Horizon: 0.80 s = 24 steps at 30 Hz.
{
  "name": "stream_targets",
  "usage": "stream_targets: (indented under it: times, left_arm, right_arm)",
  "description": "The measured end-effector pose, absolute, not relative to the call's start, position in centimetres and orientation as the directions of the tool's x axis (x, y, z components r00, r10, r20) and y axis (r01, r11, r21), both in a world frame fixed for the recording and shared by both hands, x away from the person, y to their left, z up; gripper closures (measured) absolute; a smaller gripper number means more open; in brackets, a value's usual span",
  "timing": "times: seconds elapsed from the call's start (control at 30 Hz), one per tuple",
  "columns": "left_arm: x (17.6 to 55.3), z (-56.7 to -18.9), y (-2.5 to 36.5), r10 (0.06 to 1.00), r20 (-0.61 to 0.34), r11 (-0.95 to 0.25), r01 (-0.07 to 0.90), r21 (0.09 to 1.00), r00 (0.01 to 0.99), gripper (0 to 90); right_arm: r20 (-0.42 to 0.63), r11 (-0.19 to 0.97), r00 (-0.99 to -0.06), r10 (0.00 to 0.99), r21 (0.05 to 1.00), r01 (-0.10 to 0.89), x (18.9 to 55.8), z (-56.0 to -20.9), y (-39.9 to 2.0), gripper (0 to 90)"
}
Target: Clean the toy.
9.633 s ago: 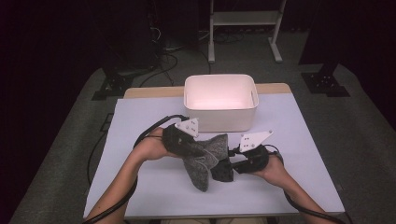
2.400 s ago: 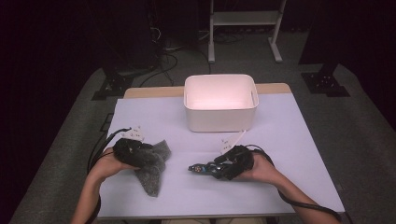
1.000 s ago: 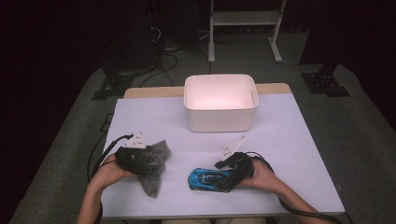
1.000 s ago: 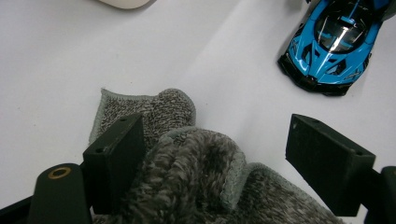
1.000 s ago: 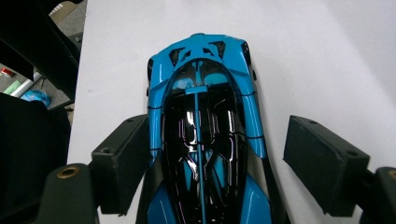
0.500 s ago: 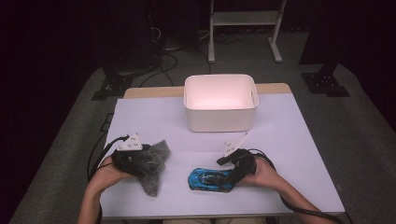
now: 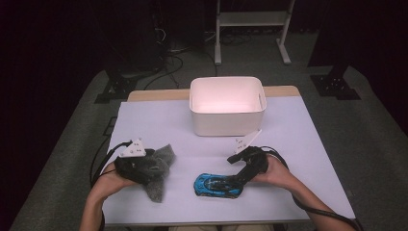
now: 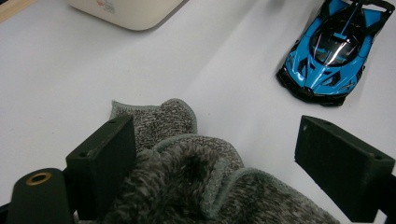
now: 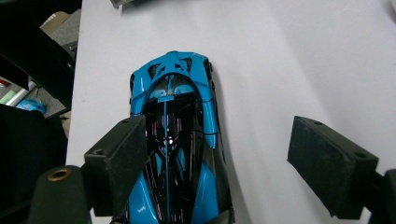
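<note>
A grey fuzzy cloth (image 7: 158,179) lies bunched at the table's front left. My left gripper (image 7: 153,168) rests over it. In the left gripper view the cloth (image 8: 187,186) sits between the jaws of the left gripper (image 8: 215,154) against the left pad, with the right pad well clear. These jaws have just been opening. A blue toy car (image 7: 216,185) stands on its wheels at the front centre. My right gripper (image 7: 236,179) hovers open at its rear. In the right gripper view the car (image 9: 173,140) lies under the wide jaws of the right gripper (image 9: 224,144), whose pads do not press on it.
A white rectangular bin (image 7: 226,122) stands at the back centre of the white tabletop (image 7: 298,144). A cable trails from each gripper toward the person's forearms at the front edge. The floor beyond holds stands and cables.
The right gripper has lifted and drawn back a little from the car, which stays on the table. The left gripper stays over the cloth, at the same spot.
</note>
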State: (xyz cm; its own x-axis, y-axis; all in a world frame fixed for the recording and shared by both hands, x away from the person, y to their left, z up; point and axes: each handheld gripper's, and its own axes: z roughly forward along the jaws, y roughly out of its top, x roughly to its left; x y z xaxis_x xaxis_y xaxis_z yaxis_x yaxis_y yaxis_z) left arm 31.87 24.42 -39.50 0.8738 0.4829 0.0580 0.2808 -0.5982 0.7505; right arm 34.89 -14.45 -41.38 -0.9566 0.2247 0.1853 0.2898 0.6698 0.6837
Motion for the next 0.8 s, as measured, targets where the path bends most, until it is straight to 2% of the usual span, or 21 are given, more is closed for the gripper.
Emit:
stream_targets:
  times: [0.43,0.8]
  left_arm:
    - [31.4,-39.2,25.1,0.506,0.054,-0.567,0.285,0.773,0.861,9.6]
    - [31.1,-39.0,24.9,0.491,0.063,-0.578,0.271,0.77,0.869,9.2]
  right_arm:
    - [0.152,0.668,-0.954,0.256,0.686,0.289,36.9,-38.3,-16.1,18.3]
    - [0.138,0.681,-0.96,0.245,0.68,0.272,37.7,-37.0,-16.3,18.3]
